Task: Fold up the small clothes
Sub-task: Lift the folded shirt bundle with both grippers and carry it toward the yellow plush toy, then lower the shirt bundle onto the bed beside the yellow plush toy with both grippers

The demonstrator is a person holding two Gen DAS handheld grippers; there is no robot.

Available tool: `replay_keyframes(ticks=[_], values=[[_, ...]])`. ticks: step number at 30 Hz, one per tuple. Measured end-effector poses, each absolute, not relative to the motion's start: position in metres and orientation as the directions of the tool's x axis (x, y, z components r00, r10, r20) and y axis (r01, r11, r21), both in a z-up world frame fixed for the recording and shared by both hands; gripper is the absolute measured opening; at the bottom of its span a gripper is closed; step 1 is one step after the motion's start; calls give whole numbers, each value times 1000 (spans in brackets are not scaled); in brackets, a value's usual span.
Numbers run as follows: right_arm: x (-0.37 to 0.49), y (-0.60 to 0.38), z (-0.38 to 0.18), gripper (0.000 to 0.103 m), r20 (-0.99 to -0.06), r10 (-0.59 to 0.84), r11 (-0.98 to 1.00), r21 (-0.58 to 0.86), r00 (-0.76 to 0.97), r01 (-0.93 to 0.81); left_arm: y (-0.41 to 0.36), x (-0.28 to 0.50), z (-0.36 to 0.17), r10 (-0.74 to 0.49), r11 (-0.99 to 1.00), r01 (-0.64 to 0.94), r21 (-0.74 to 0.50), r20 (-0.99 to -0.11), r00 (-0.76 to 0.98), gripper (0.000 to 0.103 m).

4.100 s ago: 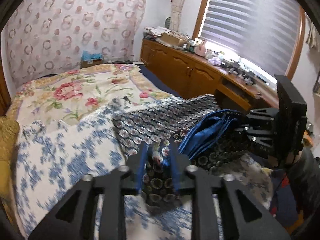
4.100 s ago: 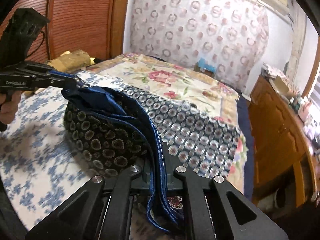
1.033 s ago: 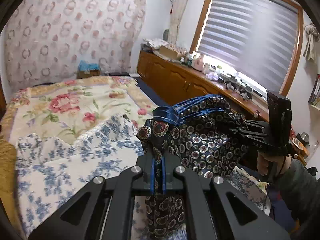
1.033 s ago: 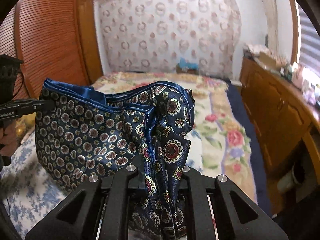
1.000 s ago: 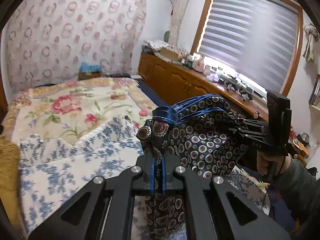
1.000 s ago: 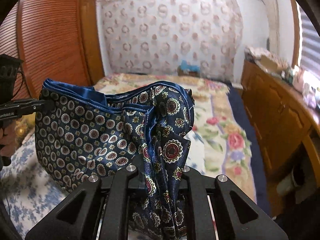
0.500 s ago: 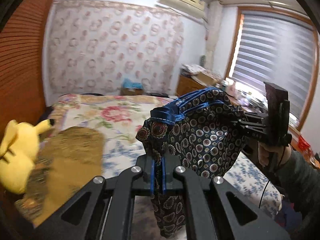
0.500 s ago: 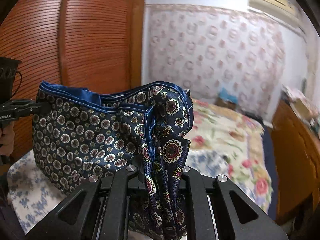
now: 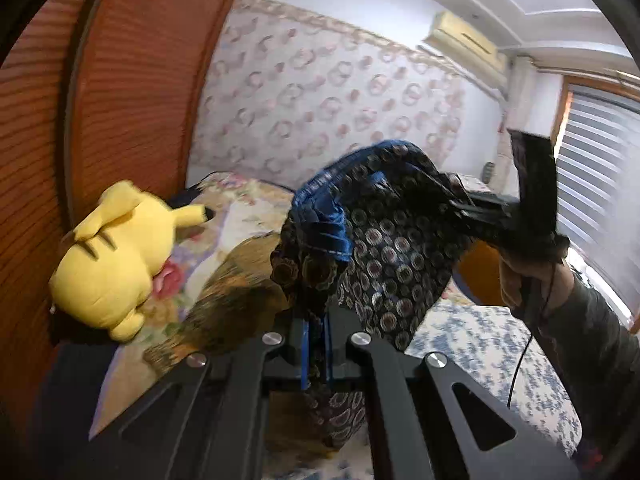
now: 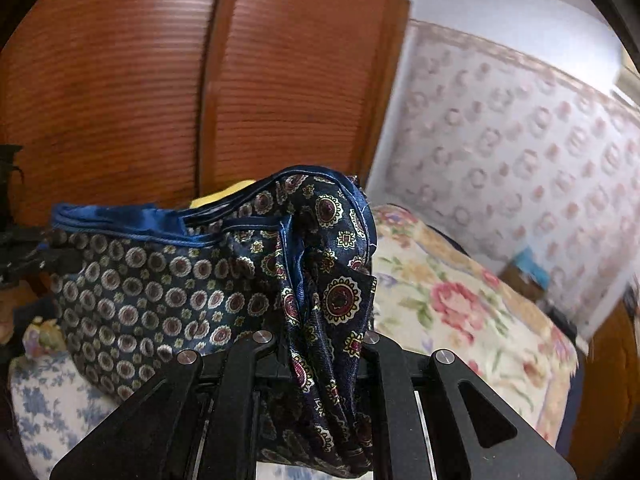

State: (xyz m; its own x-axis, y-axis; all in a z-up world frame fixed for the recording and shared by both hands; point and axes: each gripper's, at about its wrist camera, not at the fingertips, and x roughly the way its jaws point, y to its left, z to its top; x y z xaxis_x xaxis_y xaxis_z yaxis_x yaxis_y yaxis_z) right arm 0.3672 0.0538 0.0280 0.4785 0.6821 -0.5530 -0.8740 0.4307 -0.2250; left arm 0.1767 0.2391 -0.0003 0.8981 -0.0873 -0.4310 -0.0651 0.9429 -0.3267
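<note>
From the left wrist view, the left tongs (image 9: 316, 350) are pinched narrow on one end of the patterned navy scarf (image 9: 384, 252), its blue hem bunched just above the tips. The cloth is slung in the air between the two tools, above the bed (image 9: 480, 340) and touching nothing below, probably so it can be carried as a folded bundle without coming undone. The far end runs to the right tongs (image 9: 460, 204), gripped by the right hand (image 9: 524, 284); they seem closed on the cloth, though fabric hides the tips here. A yellow plush toy (image 9: 116, 256) lies by the wooden wardrobe (image 9: 132, 100) beside a brown cushion (image 9: 236, 296). Half a second ago this view faced more toward the window, with the toy at the left edge; now it has swung left, so the toy and wardrobe fill more of the picture. Four seconds ago the scarf was low over the bed, partly spread on it

From the right wrist view, the right tongs (image 10: 320, 354) clamp a gathered corner that spills down over them, while the rest stretches left to the left tongs (image 10: 28, 256) at the edge. Blur suggests a quick turn. A second ago the papered wall lay behind the scarf; now the wardrobe does, and the hold on both ends is unchanged
</note>
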Motion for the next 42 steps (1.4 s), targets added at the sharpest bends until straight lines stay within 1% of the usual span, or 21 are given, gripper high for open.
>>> replay_keyframes(ticks=[3, 6, 8, 10, 12, 13, 14, 15, 16, 17, 18, 20, 22, 23, 24, 28, 30, 33, 35, 36, 42], values=[[378, 95, 8, 9, -579, 686, 373, -240, 441, -896, 253, 177, -18, -69, 935, -101, -341, -454, 888, 2], [391, 127, -15, 9, -620, 666, 357, -222, 414, -907, 256, 178, -31, -54, 937, -125, -328, -487, 872, 2], [399, 144, -27, 13, -637, 651, 363, -217, 413, -906, 257, 179, -38, -39, 937, -143, -320, -502, 864, 2], [405, 151, -31, 15, -631, 650, 384, -206, 422, -900, 257, 175, -42, -23, 938, -158, -309, -510, 860, 2], [409, 155, -29, 26, -610, 665, 406, -190, 432, -894, 256, 173, -42, -11, 943, -162, -291, -513, 859, 4], [409, 151, -26, 32, -598, 669, 419, -188, 442, -889, 255, 172, -41, -8, 945, -161, -284, -513, 858, 7], [411, 148, -24, 42, -583, 673, 433, -189, 455, -881, 253, 171, -39, -5, 947, -161, -279, -515, 857, 9], [411, 143, -20, 46, -564, 678, 448, -190, 471, -873, 251, 168, -35, 1, 948, -165, -273, -515, 857, 11], [409, 139, -16, 46, -550, 685, 456, -188, 477, -870, 250, 167, -32, 8, 950, -167, -265, -513, 858, 14], [410, 135, -12, 47, -531, 693, 467, -184, 488, -865, 249, 166, -29, 19, 952, -170, -253, -508, 861, 20], [409, 129, -8, 49, -518, 694, 481, -184, 501, -857, 250, 165, -26, 29, 954, -174, -244, -502, 864, 24], [405, 123, -2, 51, -507, 698, 495, -171, 507, -852, 250, 164, -20, 63, 956, -194, -219, -491, 869, 44], [401, 114, 0, 51, -509, 717, 477, -141, 476, -868, 250, 161, -14, 83, 959, -199, -203, -470, 879, 50], [399, 112, -2, 52, -513, 720, 470, -134, 467, -872, 251, 161, -12, 87, 959, -200, -201, -466, 880, 57], [397, 107, -5, 52, -522, 721, 464, -124, 456, -877, 251, 162, -10, 93, 960, -203, -195, -464, 881, 61], [391, 97, -24, 52, -584, 697, 449, -98, 416, -888, 246, 177, -11, 64, 965, -179, -194, -484, 873, 61], [391, 96, -35, 52, -602, 682, 453, -97, 415, -886, 241, 190, -18, 54, 970, -166, -177, -511, 858, 61], [400, 98, -50, 52, -636, 666, 463, -56, 389, -885, 233, 206, -33, 57, 975, -168, -148, -562, 825, 61], [405, 100, -57, 53, -644, 661, 474, -38, 384, -880, 230, 212, -42, 93, 975, -193, -113, -580, 809, 61], [407, 101, -60, 55, -642, 663, 480, -30, 384, -877, 231, 214, -46, 98, 974, -198, -107, -589, 802, 61], [412, 116, -79, 61, -662, 653, 489, -2, 367, -873, 234, 224, -69, 97, 970, -218, -111, -643, 760, 61]])
